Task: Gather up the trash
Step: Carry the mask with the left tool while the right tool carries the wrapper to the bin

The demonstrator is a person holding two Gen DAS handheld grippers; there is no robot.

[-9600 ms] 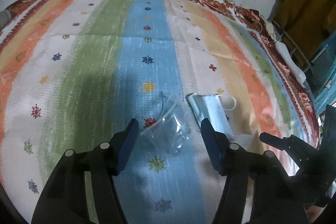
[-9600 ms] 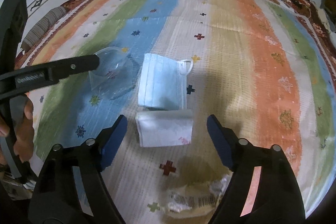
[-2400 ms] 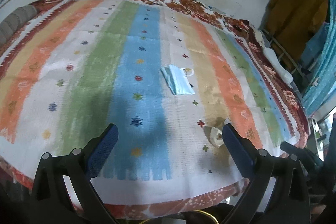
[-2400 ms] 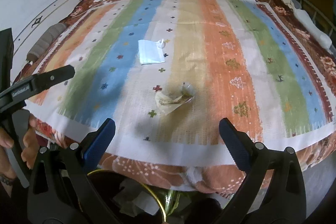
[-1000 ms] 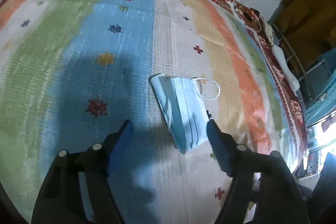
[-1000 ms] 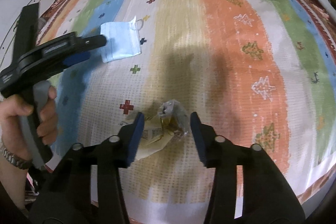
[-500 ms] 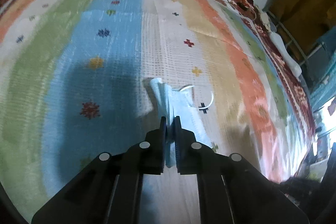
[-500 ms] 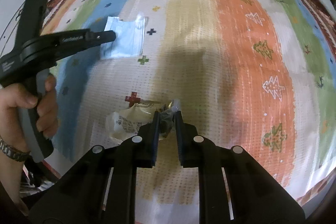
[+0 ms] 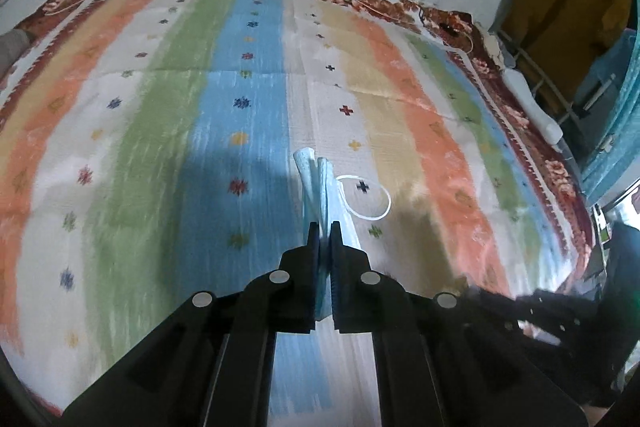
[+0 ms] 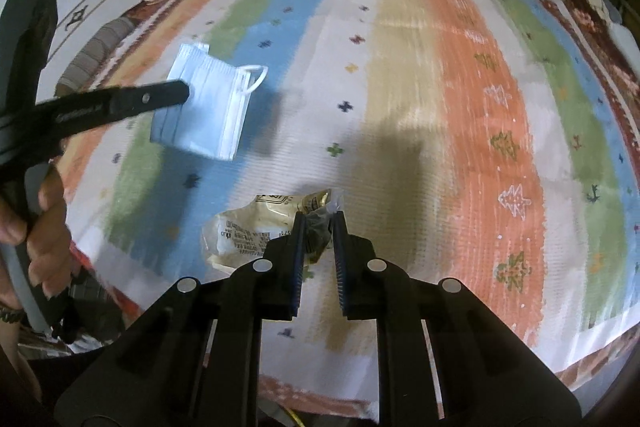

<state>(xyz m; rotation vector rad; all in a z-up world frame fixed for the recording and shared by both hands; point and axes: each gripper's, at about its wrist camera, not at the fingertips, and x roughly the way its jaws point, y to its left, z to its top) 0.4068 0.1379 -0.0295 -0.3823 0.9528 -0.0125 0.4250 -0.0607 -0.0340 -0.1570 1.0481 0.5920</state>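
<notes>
Left wrist cam: left gripper (image 9: pixel 324 227) is clamped tight on a blue face mask (image 9: pixel 318 183), folded up btwn the jaws, its white ear loop (image 9: pixel 366 197) dangling to the right, hanging above the striped blanket (image 9: pixel 160 147).

Right wrist cam: right gripper (image 10: pixel 318 223) is pinching a crumpled plastic wrapper (image 10: pixel 244 231), most of it sticking out to the left over the blanket's near edge. The mask shows here too at upper left, gripped by the other tool, w/ a hand (image 10: pixel 44 227) on its handle.
</notes>
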